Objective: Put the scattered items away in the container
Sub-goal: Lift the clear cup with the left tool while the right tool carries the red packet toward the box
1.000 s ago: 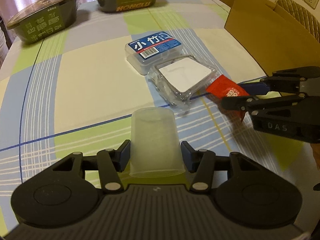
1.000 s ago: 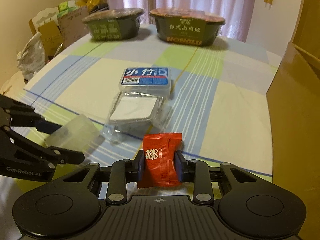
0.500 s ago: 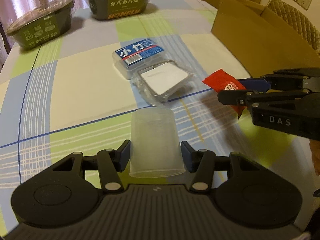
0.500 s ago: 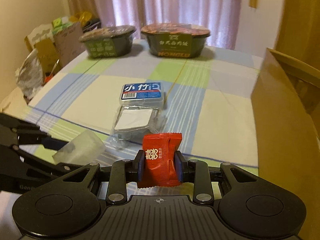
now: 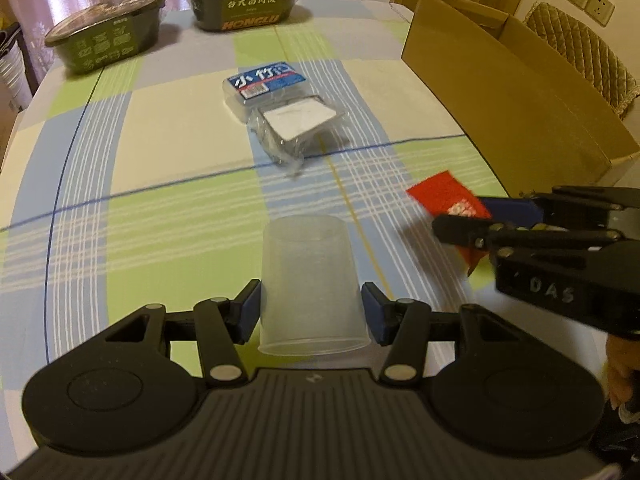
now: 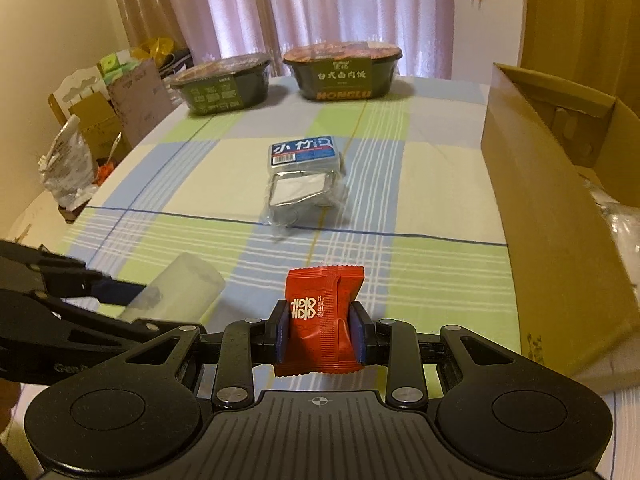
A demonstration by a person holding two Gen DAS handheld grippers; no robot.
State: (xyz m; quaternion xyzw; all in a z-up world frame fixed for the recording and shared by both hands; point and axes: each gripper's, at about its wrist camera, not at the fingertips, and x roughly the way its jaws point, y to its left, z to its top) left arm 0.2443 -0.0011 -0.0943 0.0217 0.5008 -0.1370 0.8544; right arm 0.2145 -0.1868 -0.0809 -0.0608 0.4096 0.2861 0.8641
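Both grippers have risen and drawn back; the table items appear farther off. Left gripper (image 5: 312,308) clamps a translucent plastic cup (image 5: 310,284); right gripper (image 6: 320,332) clamps a red sweet wrapper (image 6: 322,316). Both are held above the checked tablecloth (image 5: 160,140), near the open cardboard box (image 6: 552,216).

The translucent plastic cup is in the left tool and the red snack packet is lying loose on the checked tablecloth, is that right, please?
Not quite: the red snack packet is clamped in the right tool, off the cloth, as the right wrist view shows. The translucent plastic cup is indeed in the left tool.
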